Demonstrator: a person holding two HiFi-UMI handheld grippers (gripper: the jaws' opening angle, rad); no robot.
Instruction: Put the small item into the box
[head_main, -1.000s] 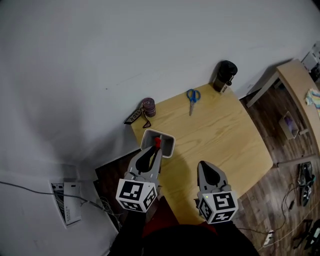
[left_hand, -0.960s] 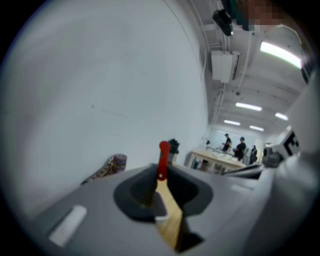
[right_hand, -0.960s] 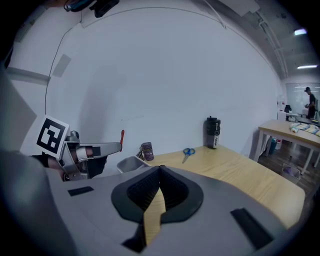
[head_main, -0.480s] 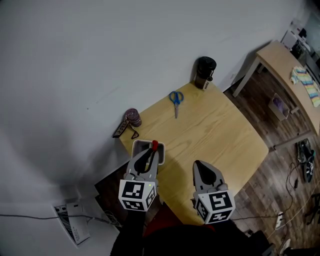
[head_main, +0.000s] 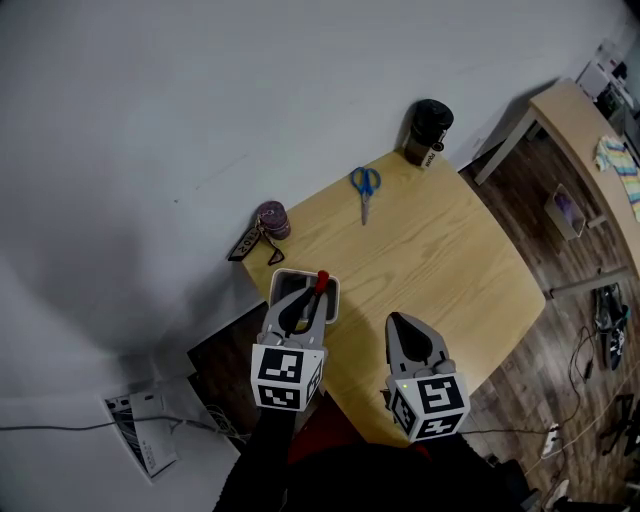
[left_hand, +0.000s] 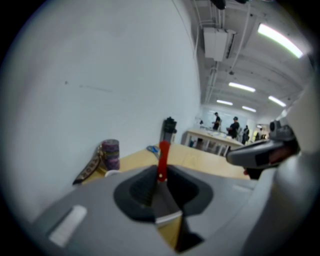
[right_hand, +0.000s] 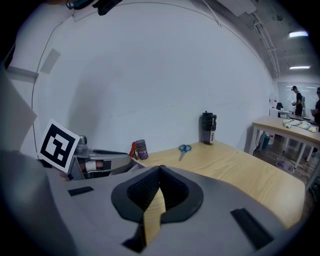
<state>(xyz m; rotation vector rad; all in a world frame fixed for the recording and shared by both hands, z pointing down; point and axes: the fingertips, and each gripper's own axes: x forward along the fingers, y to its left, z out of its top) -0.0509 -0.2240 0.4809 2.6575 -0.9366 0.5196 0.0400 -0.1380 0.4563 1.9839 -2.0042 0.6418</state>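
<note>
Pinches the small red item (left_hand: 162, 155) in the left hand-held gripper (left_hand: 161, 174), jaws closed tight on its grey lower part, red end poking out past the tips. Looks like a firm hold, good for no slipping on the way. Hangs just above the white box (head_main: 335, 302), right under and a bit ahead of the jaw tips, at the near corner of the bench (head_main: 440, 250). Seems held there ready for a small dip and a let-go, to drop the item inside. Not in the box yet, going by the head view: red end up over the box's far right corner, not down between the walls. Calls for a little care against catching on the rim or knocking the light box over. Rests the right hand-held gripper (head_main: 405, 328) off to the right of the left one, jaws pressed together with nothing between them, only bare wood beyond the tips. Probably parked there to stay out of the way, yet close enough to steady the box if needed. Farther ahead of both: blue scissors (head_main: 364, 185), a black bottle (head_main: 428, 128) at the far edge, and a purple roll (head_main: 273, 218) ahead and to the left of the left one, by the wall. No part in this job, by the look of it.
</note>
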